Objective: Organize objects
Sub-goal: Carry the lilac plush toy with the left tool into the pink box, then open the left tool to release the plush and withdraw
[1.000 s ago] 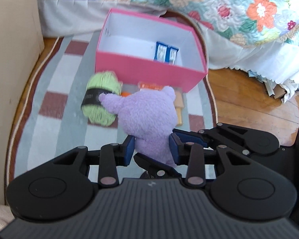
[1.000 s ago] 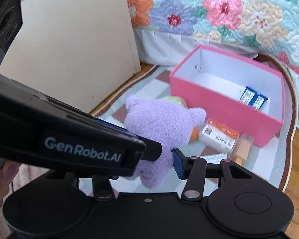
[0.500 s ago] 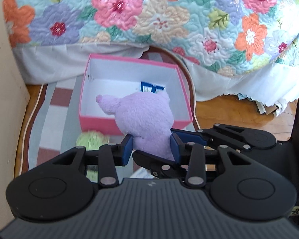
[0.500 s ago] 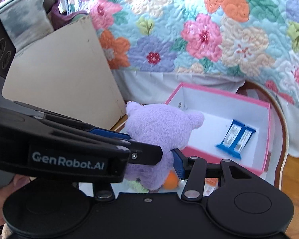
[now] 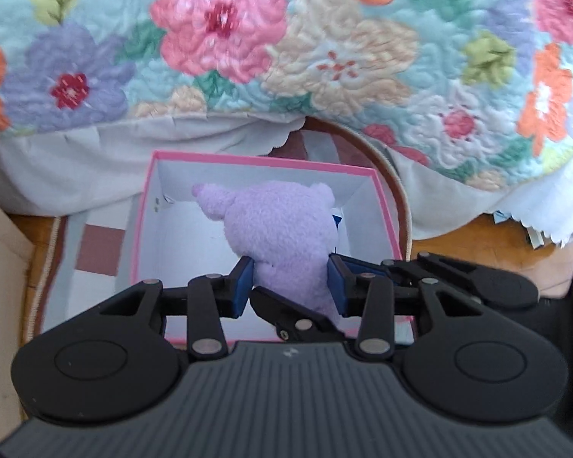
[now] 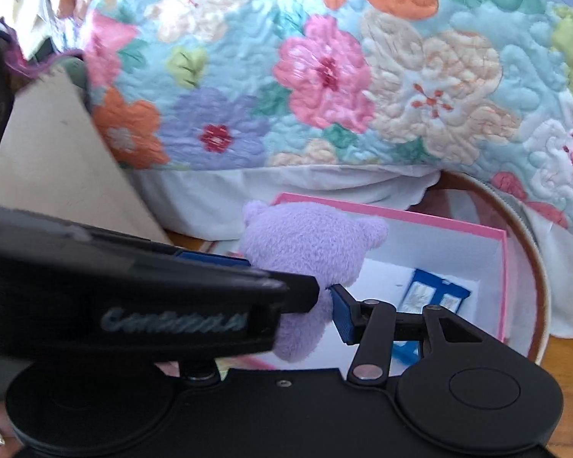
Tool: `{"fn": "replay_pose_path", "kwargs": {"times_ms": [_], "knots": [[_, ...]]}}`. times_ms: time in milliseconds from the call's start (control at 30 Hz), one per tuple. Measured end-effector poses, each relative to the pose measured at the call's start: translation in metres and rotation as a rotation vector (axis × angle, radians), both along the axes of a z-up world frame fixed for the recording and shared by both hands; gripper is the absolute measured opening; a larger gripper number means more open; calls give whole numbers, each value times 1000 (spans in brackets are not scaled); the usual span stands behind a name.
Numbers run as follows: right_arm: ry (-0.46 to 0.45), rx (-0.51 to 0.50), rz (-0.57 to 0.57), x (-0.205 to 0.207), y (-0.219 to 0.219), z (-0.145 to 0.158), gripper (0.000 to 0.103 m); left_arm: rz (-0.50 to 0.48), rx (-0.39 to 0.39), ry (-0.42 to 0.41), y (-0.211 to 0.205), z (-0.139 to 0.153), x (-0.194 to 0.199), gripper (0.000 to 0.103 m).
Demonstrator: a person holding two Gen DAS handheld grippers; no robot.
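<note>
Left gripper and right gripper both pinching fluffy lilac plush toy over open pink cardboard box.

Both grippers tilt downward side by side — left gripper and right gripper each clamped shut.

The pink box stands open-topped at frame centre, its white floor bare on the left half; blue packets occupy the right. The floral quilt overhangs just behind its far rim, closing the upper frame. A beige board walls off the left.
</note>
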State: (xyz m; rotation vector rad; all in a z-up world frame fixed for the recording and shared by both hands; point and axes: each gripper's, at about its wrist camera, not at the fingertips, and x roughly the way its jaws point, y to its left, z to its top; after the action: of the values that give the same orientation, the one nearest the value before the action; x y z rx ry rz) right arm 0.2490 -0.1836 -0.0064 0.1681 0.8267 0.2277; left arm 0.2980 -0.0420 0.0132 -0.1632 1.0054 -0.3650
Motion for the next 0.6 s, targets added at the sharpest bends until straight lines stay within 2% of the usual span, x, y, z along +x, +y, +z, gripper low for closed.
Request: {"fn": "replay_pose_path", "kwargs": {"times_ms": [267,400,600], "knots": [[102,78,-88,52,-32,-59,55,37,-55,110,-6,-60,61,40],[160,65,-122,77,-44,-86,55,53,-84,173,-14,-92,93,40],[232,90,-137,106,-55,-120,55,61,-71,232,-20,-126,120,40]]}}
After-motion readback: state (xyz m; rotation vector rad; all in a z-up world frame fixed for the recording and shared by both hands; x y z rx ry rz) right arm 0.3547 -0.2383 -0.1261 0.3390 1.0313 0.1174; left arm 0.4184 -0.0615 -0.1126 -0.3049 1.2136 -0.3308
